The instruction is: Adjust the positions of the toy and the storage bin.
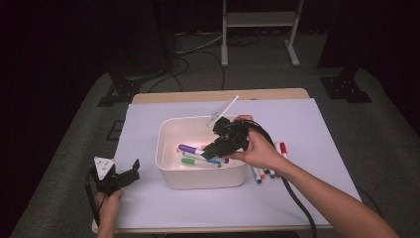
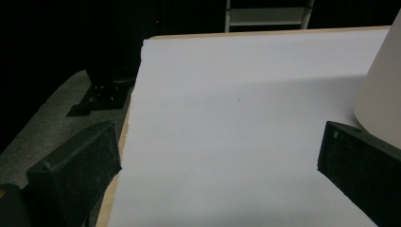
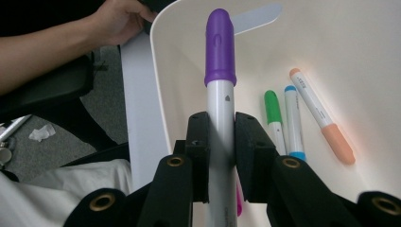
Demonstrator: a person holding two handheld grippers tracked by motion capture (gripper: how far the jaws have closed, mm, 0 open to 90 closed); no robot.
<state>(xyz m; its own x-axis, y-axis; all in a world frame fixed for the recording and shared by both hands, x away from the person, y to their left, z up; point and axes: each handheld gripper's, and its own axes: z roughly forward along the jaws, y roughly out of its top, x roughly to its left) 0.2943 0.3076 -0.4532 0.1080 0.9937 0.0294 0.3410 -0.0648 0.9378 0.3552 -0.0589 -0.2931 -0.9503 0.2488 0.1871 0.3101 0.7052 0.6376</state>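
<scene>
We hold the right gripper (image 3: 221,156) over the white bin (image 1: 166,148), and its fingers (image 3: 198,142) are clamped on a purple-capped marker (image 3: 220,90). In the right gripper view the marker's white barrel runs straight up between the two black pads, touched by them on both sides, and the purple cap stands clear above the fingertips, in front of the bin's near wall. In the high view the right gripper (image 1: 210,147) sits low inside the bin's open top, with the marker's purple end (image 1: 187,148) pointing toward the bin's left wall.

On the bin's floor lie other markers: a green-capped one (image 3: 273,111), a blue-tipped one (image 3: 293,118) just beside it, and an orange-capped one (image 3: 326,123) angled a little apart from them. More markers (image 1: 270,168) lie on the white sheet (image 1: 317,129) that covers the table (image 1: 208,95), just beside the bin's right wall and under our right wrist.

Our left gripper (image 1: 121,176) rests near the table's front left corner, well apart from the bin's left wall. Its fingers (image 2: 75,165) stand spread wide with nothing but the bare sheet between them; the bin's outer wall (image 2: 383,94) rises just beyond the right one.
</scene>
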